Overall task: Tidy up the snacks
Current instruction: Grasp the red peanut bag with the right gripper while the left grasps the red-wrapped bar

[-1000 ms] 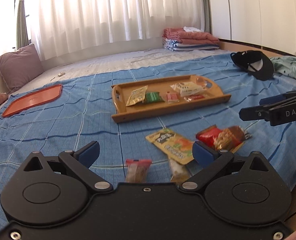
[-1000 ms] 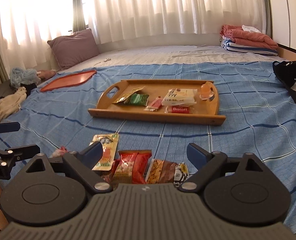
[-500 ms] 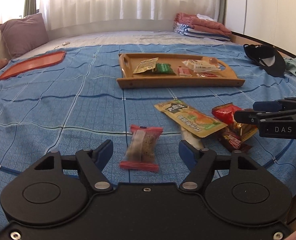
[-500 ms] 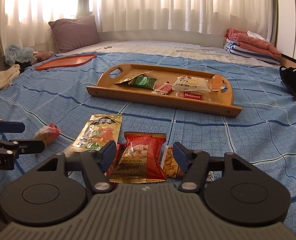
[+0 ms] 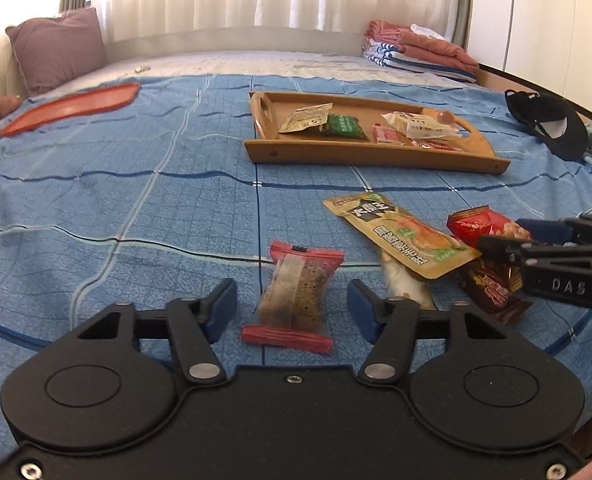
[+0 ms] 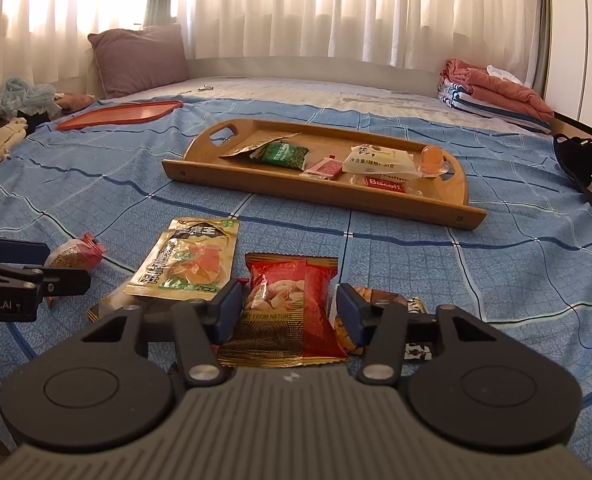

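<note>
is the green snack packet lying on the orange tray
No, the green snack packet lies in the wooden tray; the orange tray sits apart.

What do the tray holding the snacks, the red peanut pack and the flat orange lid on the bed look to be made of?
Tray: looks like wood or bamboo, smooth light-brown finish, cut-out handles and screw heads along its side. Red pack: glossy printed plastic film, judging by shiny creases and crimped ends. Orange lid: probably moulded plastic, uniform colour with a raised rim.

A blue checked bedspread [image 5: 135, 208] carries a tan wooden tray [image 6: 376, 204], a red-ended clear snack pack [image 5: 293, 298], a red-and-gold nut bag [image 6: 291, 308], an orange lid [image 5: 71, 106] and a mauve pillow [image 6: 139, 58].
</note>
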A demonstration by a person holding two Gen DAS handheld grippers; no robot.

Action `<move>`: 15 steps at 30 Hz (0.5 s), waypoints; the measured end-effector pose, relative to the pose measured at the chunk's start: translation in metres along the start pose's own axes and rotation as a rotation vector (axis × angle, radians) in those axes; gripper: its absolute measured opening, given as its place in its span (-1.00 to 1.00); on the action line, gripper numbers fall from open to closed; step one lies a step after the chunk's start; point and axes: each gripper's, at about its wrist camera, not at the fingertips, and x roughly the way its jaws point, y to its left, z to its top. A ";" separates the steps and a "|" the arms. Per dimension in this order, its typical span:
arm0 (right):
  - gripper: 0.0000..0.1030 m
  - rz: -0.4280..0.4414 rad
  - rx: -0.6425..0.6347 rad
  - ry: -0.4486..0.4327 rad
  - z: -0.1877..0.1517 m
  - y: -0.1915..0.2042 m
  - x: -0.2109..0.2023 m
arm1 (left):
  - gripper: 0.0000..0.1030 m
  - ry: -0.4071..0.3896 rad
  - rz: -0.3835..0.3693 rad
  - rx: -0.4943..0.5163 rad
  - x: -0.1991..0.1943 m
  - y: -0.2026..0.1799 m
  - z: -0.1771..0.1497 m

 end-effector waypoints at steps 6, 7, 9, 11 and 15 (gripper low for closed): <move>0.17 0.002 0.024 0.018 -0.003 -0.001 0.007 | -0.44 0.012 -0.019 -0.043 0.005 0.002 0.005; 0.08 0.004 0.026 0.019 -0.004 -0.001 0.007 | -0.45 0.010 -0.022 -0.047 0.004 0.002 0.005; 0.05 0.009 0.032 0.018 -0.003 -0.001 0.006 | -0.47 0.009 -0.024 -0.041 0.002 0.000 0.006; 0.01 0.012 0.043 0.016 -0.003 -0.002 0.004 | -0.47 0.002 -0.017 -0.029 0.000 -0.003 0.007; 0.01 0.015 0.048 -0.004 0.001 -0.002 -0.003 | -0.47 -0.008 -0.021 -0.024 -0.004 -0.008 0.014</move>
